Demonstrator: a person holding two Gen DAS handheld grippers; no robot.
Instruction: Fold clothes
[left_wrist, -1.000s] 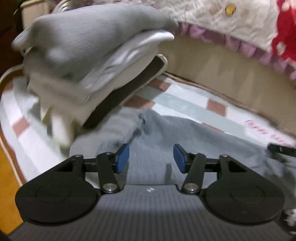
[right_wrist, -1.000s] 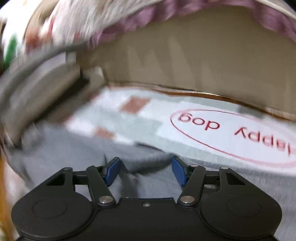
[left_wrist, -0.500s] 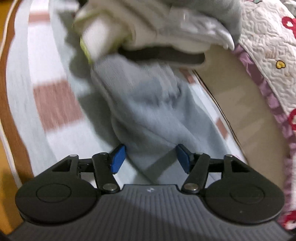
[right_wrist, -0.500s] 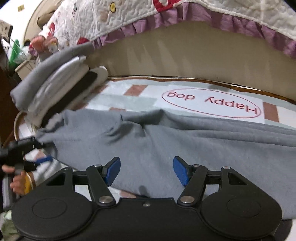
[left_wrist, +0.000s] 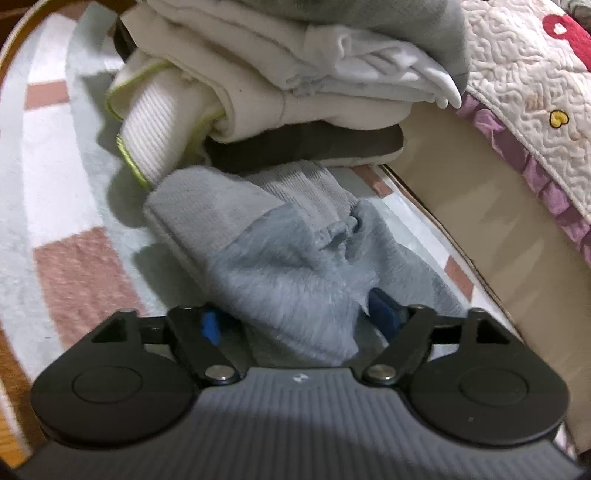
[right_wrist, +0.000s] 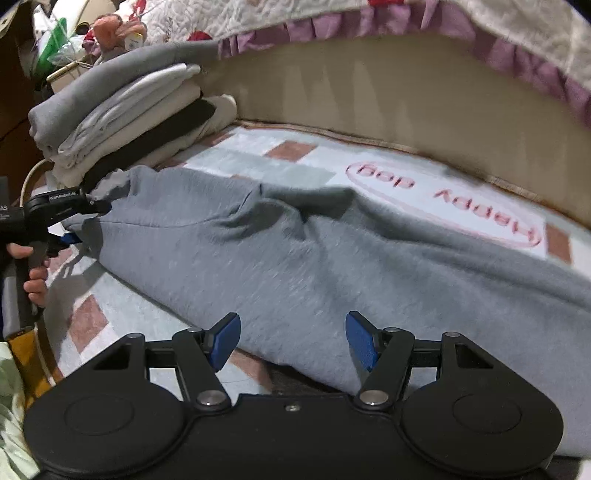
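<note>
Item: grey fleece garment (right_wrist: 332, 266), lying lengthwise on the patterned mat (right_wrist: 295, 151), its long axis running from the mat's left end, by the stack of folded clothes (right_wrist: 122, 122), toward the right end past the "Happy dog" print (right_wrist: 443, 199)

Left end: your left gripper (left_wrist: 295, 317) is sitting over the ribbed hem; the fabric is bunching up between its blue pads (left_wrist: 380, 306), which are standing apart on either side of it, so you are looking at spread fingers straddling cloth, not yet pinching it. The hem is lying straight ahead of these fingers, just below the stack

Middle: the cloth is lying rumpled, with a ridge crossing it, partly one layer over another

Right of middle: your right gripper (right_wrist: 291, 341) is hovering with fingers spread wide at the garment's near long edge, which is lying directly ahead of the pads

Judgement: your left hand is the nearer one to an end; the garment is lying across the mat, neither flat nor folded compact
</note>
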